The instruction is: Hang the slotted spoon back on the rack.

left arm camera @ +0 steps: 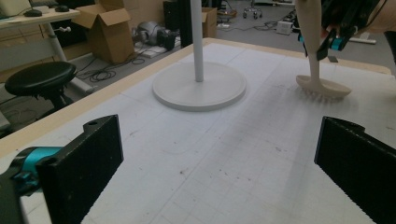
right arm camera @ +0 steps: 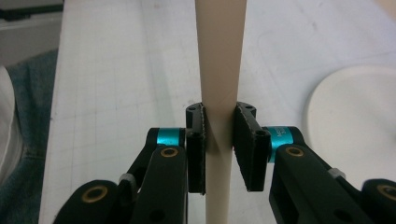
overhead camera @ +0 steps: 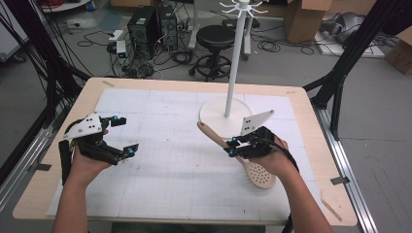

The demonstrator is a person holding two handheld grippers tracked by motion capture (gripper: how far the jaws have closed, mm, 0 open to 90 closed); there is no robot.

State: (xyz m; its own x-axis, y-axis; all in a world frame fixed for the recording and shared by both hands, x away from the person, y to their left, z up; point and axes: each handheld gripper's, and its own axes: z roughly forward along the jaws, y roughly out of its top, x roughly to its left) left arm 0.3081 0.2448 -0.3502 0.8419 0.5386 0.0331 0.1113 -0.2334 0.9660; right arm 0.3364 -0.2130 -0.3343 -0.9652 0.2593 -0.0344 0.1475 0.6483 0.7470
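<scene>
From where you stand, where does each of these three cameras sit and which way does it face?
High view: above the person's side, looking forward and down on the table; both forearms, the open left gripper and the right gripper show.
Left gripper view: on the left gripper, looking along its open jaws across the table to the stand.
Right gripper view: on the right gripper, looking along its jaws shut on the spoon handle.
Shared: the high and left gripper views both show stand, spoon and stool.
</scene>
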